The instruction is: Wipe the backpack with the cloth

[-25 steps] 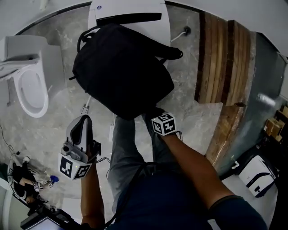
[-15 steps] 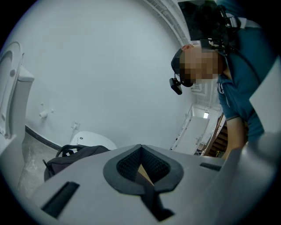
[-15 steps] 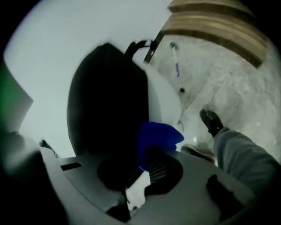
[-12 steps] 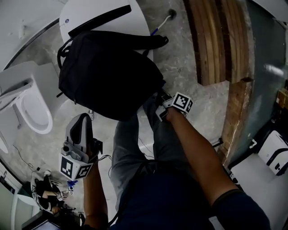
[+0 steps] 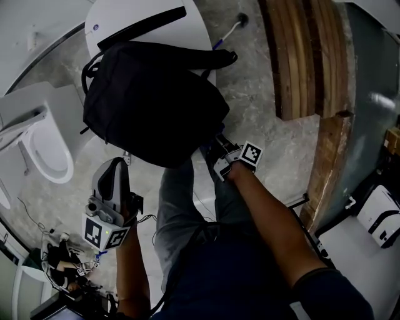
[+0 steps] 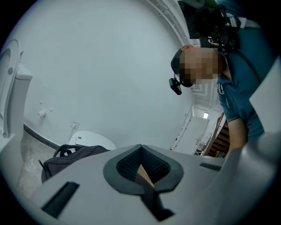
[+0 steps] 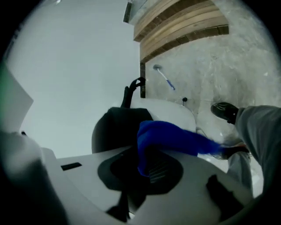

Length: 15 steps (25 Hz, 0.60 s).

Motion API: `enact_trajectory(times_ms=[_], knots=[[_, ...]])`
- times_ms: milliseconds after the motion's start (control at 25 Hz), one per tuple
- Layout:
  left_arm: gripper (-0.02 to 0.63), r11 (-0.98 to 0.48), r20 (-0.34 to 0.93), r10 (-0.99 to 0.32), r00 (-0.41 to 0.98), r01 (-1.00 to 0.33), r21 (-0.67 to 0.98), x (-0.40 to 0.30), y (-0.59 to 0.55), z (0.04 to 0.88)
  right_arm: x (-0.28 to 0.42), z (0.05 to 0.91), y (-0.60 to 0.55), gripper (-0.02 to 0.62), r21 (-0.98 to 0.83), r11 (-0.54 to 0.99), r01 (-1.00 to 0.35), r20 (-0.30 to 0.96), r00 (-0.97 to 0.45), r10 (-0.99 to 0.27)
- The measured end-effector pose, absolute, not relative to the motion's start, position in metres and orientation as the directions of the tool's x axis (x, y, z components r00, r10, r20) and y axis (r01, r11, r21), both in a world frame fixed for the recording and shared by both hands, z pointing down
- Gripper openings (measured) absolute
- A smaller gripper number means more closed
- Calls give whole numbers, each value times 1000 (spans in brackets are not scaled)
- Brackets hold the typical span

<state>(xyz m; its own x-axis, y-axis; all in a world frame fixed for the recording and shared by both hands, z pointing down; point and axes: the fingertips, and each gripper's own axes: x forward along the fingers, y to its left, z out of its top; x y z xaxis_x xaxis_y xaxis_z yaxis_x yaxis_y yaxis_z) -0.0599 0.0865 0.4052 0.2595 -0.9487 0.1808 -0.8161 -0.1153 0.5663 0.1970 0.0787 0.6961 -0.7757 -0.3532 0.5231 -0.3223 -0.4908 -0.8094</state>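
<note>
My right gripper [image 7: 147,169] is clamped on the cloth [image 7: 175,138] by the backpack [image 5: 150,100]; my left gripper [image 6: 141,165] is closed, empty.

Bathroom seen from above. A white toilet [image 5: 39,149] sits on a grey marbled floor [image 5: 256,94], beside a plain white wall [image 6: 96,66]. Right of the toilet stands a round white unit [image 5: 134,15]; farther right, well apart, are brown wooden steps [image 5: 306,56].

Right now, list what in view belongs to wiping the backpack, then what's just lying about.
For the job:
backpack
blue cloth
right gripper, shut on the blue cloth

Lying about:
toilet
wooden planks
white case
</note>
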Motion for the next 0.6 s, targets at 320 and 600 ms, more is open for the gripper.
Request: enact_trajectory(times_ms=[320,600], knots=[[6,-101,188,-949,252,-811,577,-60,90,412,195,694,74,40,-827,-434,-357,505,-811,-295],[6,-110,179,-949,260,-805,582,-55,83,414,167,697,144,40,-760,-517,-393,506,-858,-91]])
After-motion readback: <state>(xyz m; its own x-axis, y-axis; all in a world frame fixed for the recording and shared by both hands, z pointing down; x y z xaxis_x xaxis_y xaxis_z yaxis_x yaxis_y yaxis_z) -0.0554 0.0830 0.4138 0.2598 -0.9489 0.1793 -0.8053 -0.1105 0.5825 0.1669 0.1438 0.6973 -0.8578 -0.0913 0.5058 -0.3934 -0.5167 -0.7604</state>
